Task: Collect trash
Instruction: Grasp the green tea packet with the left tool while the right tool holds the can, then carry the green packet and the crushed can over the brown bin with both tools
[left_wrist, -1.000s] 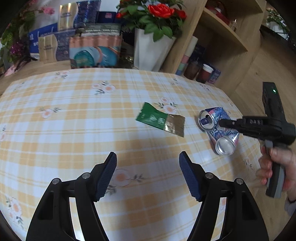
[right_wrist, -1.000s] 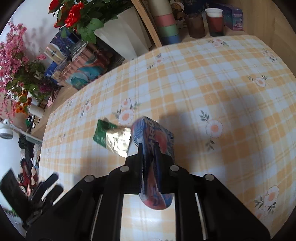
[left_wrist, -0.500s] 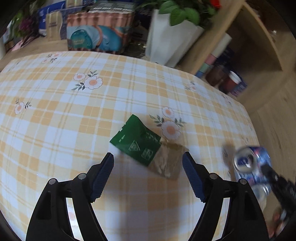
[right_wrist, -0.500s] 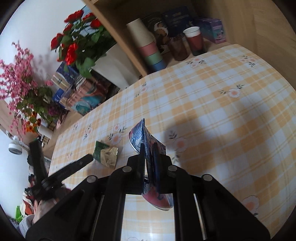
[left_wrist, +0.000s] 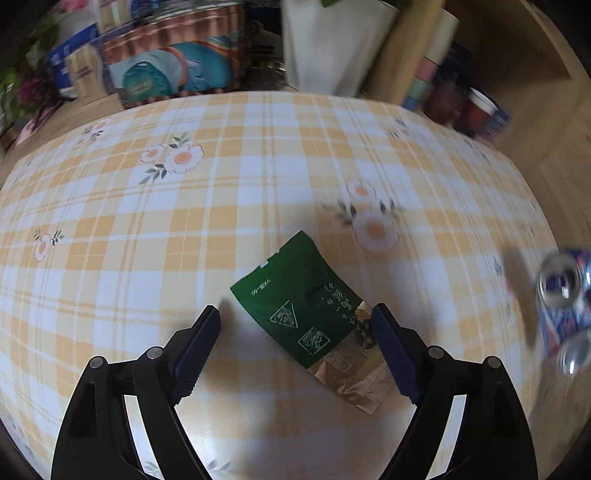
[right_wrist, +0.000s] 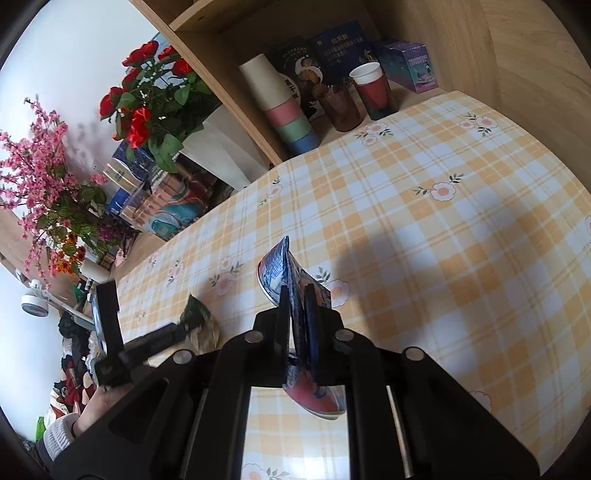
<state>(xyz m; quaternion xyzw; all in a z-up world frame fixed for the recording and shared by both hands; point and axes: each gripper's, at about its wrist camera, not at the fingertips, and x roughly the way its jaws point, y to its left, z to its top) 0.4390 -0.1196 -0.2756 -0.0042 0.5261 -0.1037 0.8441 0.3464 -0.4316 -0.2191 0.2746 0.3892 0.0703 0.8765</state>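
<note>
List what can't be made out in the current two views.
- Crushed can: left wrist view, motion-blurred at the right edge; label unreadable.
- Can middle: right wrist view, covered by the shut right tongs.
- Green wrapper: right wrist view, partly behind the left tongs' body; its print is small in the left wrist view.
- No trash bin in either view.

Left hand-held gripper (left_wrist: 295, 325) now straddling wrapper (left_wrist: 312, 317), crushed can (right_wrist: 295, 291) lifted
</note>
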